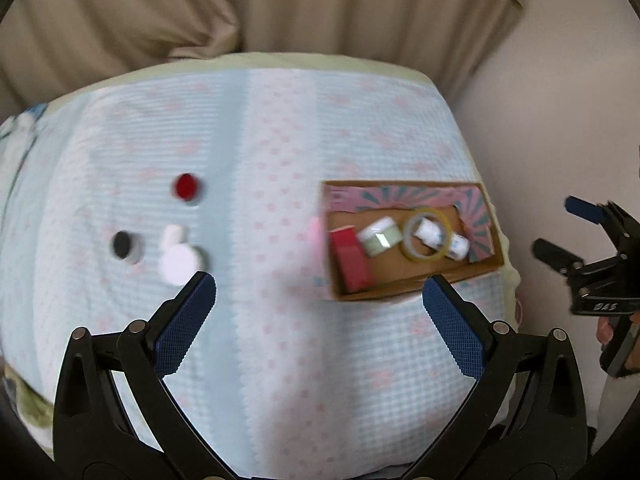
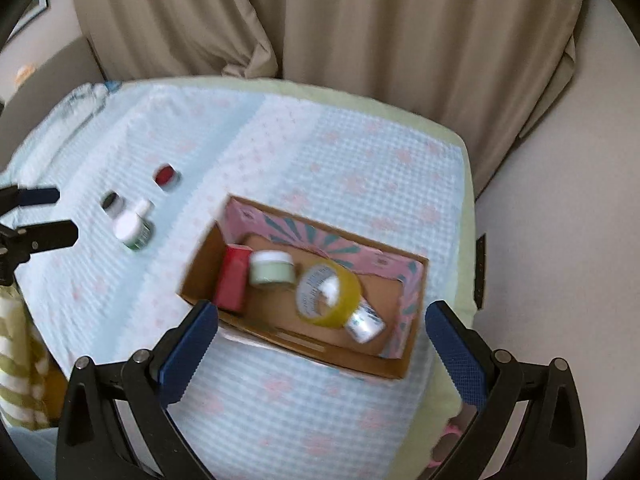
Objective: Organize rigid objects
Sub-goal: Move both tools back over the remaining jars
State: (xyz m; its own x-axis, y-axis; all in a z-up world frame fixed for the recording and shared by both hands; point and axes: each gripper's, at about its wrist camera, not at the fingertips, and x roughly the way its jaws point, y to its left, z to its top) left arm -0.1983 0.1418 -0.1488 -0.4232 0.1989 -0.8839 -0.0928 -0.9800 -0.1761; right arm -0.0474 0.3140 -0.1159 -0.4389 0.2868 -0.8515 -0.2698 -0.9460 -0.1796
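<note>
The left tool (image 1: 319, 300) is hovering with its two blue-padded fingers (image 1: 184, 328) spread wide apart and gripping nothing. The right tool (image 2: 322, 338) is likewise hanging with its fingers (image 2: 456, 354) splayed wide, nothing between them. In the left wrist view the right tool is showing at the far right edge, a bit of the hand (image 1: 606, 330) wrapping its handle

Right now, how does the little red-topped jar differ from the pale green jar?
The red-topped jar stands on the cloth outside the cardboard box; the pale green jar lies tipped on its side inside it. The red-topped jar has a red lid and looks smaller; the green jar has a white lid. Both are small round lidded pots, and neither is touched by a gripper.
</note>
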